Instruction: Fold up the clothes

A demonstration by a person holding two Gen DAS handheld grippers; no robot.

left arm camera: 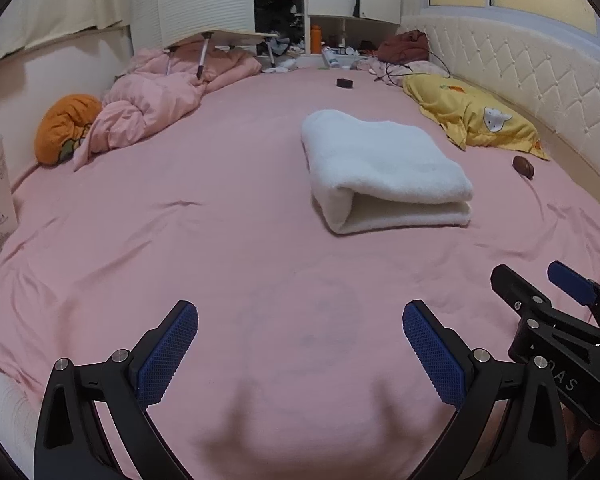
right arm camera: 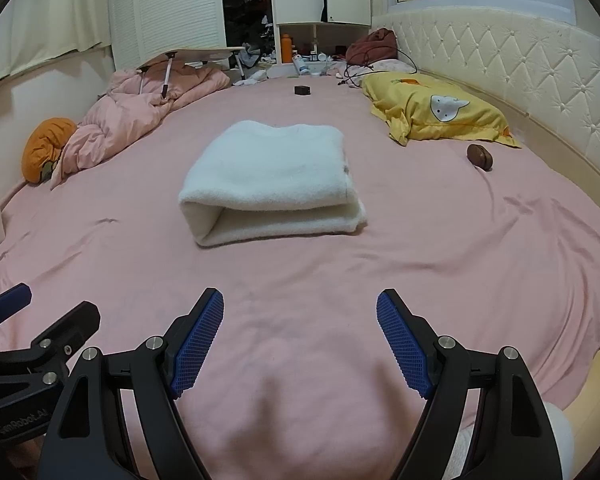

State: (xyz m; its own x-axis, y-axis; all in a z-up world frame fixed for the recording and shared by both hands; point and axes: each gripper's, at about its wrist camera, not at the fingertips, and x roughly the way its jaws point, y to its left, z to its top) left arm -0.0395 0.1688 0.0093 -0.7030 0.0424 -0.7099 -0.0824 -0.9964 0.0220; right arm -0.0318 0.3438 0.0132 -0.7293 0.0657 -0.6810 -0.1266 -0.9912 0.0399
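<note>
A white fleecy garment (left arm camera: 384, 168) lies folded into a thick rectangle on the pink bed sheet (left arm camera: 204, 240); it also shows in the right wrist view (right arm camera: 272, 180). My left gripper (left arm camera: 300, 316) is open and empty, hovering above the sheet well short of the garment. My right gripper (right arm camera: 300, 304) is open and empty too, a little nearer the bed's front edge, with the garment straight ahead. The right gripper shows at the right edge of the left wrist view (left arm camera: 540, 280), and the left gripper at the left edge of the right wrist view (right arm camera: 52, 304).
A yellow pillow (right arm camera: 432, 112) lies by the padded headboard (right arm camera: 540, 80) on the right. A small brown object (right arm camera: 480, 157) lies near it. A crumpled pink duvet (right arm camera: 132, 124) and an orange cushion (right arm camera: 44, 148) lie at the left. A small black box (right arm camera: 302, 90) sits at the far end.
</note>
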